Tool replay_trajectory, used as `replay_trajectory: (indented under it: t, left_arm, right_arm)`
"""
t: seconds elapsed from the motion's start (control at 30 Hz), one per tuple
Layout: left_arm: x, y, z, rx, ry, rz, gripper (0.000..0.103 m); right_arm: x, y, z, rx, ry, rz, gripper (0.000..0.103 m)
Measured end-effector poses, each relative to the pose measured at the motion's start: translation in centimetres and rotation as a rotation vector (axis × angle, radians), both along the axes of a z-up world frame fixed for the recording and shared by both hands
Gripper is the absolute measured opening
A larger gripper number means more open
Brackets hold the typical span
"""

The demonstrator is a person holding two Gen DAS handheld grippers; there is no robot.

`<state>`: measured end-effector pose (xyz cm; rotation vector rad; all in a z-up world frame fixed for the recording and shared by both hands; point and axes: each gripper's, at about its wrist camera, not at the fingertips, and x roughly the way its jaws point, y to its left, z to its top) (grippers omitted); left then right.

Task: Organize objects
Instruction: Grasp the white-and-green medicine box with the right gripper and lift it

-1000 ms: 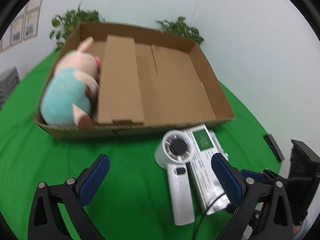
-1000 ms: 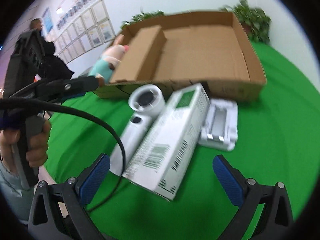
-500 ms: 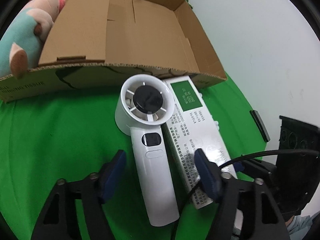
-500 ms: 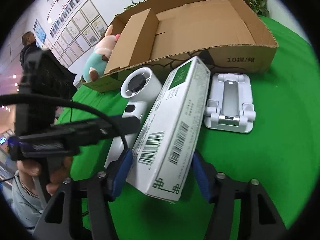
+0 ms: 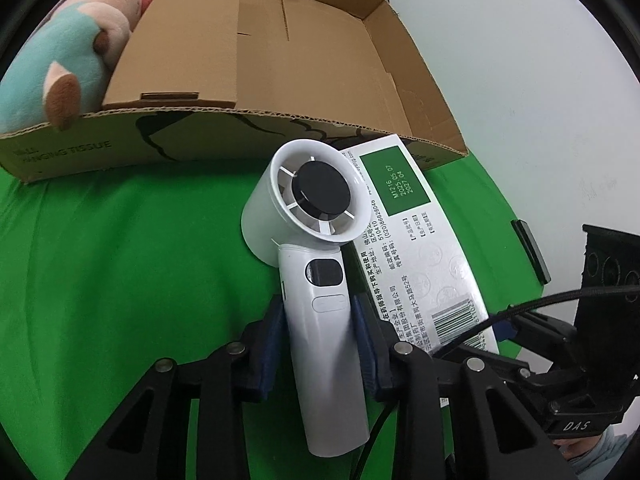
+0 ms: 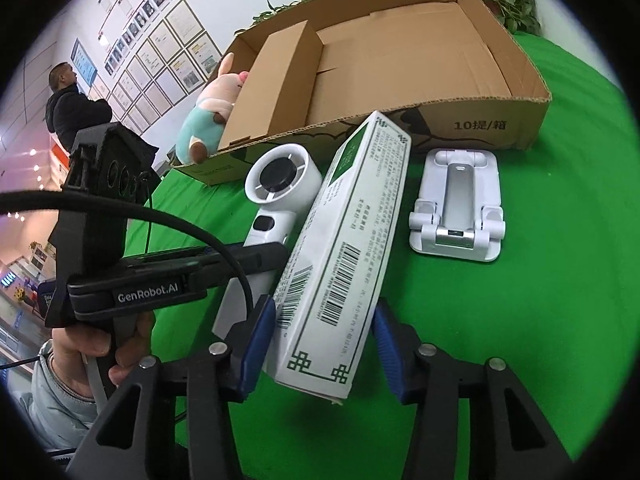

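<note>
The left gripper (image 5: 318,336) was clamped on the handle of the white fan (image 5: 316,264). The right gripper (image 6: 324,336) squeezed the long white carton (image 6: 344,248), probably touching both sides. Both things lay side by side before the cardboard box (image 6: 500,120); lifting together, the carton could knock the fan's head.

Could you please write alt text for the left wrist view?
The left hand-held gripper is shut on a white fan's handle, on green cloth. A white carton lies beside it; behind, a cardboard box holds a plush pig.
</note>
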<state>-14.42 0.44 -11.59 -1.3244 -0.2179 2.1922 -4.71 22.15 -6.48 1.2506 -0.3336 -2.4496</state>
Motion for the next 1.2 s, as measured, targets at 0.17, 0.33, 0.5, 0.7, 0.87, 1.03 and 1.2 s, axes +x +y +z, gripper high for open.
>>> replay_trajectory:
  t: [0.17,0.33,0.5,0.7,0.87,1.03,1.2]
  left_arm:
    - [1.6,-0.9,-0.1,-0.031,-0.004,0.043,0.030]
    - [2.1,-3.0,-0.1,-0.032,-0.018,0.089,0.031]
    - [2.9,-4.2,0.8,-0.060,0.031,0.131,0.036]
    - [4.4,-5.2,3.6,0.017,0.107,0.141,0.056]
    - [4.3,-4.7,4.1,0.102,0.066,0.100,0.056]
    - [3.4,-2.8,3.9,0.173,0.004,0.044,0.056]
    - [4.1,-0.8,3.9,0.201,-0.025,-0.042,0.056]
  right_arm:
    - [0.5,-1.0,0.3,0.023,0.005,0.028,0.041]
    - [0.3,-2.2,0.1,0.023,0.002,0.057,0.039]
    - [0.3,-3.4,-0.6,0.065,-0.007,0.079,0.037]
    - [0.6,-3.1,-0.9,0.064,-0.006,0.069,0.033]
    - [0.8,-1.7,-1.2,-0.018,-0.037,0.034,0.033]
    - [1.2,0.8,-2.4,-0.210,-0.111,-0.009,0.032]
    - [3.4,2.6,-2.6,-0.255,-0.121,-0.008,0.032]
